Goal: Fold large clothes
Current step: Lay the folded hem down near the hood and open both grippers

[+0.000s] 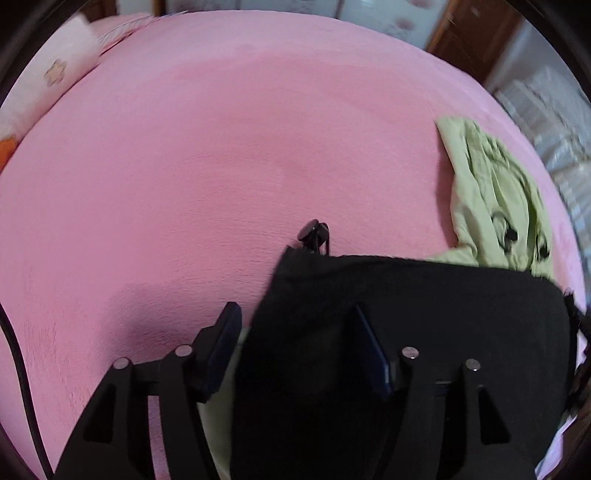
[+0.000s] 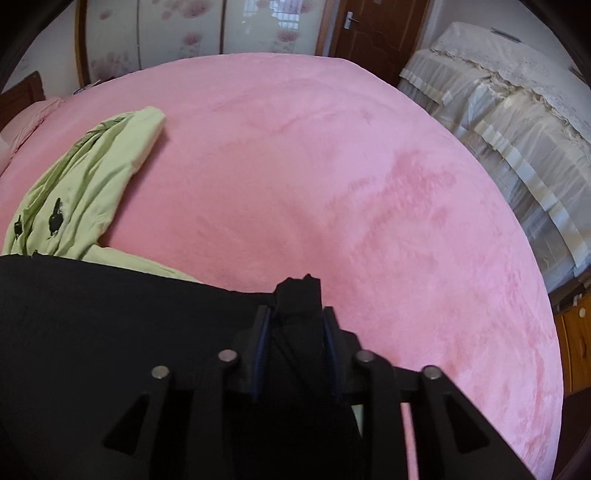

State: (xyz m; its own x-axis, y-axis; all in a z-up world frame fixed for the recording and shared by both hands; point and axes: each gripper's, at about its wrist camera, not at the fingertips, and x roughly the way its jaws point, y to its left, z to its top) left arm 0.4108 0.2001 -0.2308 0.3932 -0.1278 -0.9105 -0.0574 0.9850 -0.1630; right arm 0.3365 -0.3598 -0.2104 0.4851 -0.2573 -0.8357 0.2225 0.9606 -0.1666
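Observation:
A black garment (image 1: 424,295) lies across the near edge of the pink bed (image 1: 221,147), its top edge straight. My left gripper (image 1: 294,306) is open; the garment's left corner sits between the fingers, resting against the right finger and clear of the left one. A small black toggle (image 1: 314,236) sticks out past that corner. My right gripper (image 2: 295,310) stands open around a bunched corner of the black garment (image 2: 110,295), which pokes up loosely between the pads. A light green garment (image 2: 85,192) lies crumpled behind the black one, also seen as the green garment (image 1: 495,192).
The pink bed (image 2: 332,166) stretches far beyond the clothes. A pale pillow (image 1: 48,74) lies at its far left corner. White lace-covered furniture (image 2: 498,110) stands to the right, a flowered wardrobe (image 2: 184,29) and brown door (image 2: 373,26) behind. A black cable (image 1: 18,362) hangs at left.

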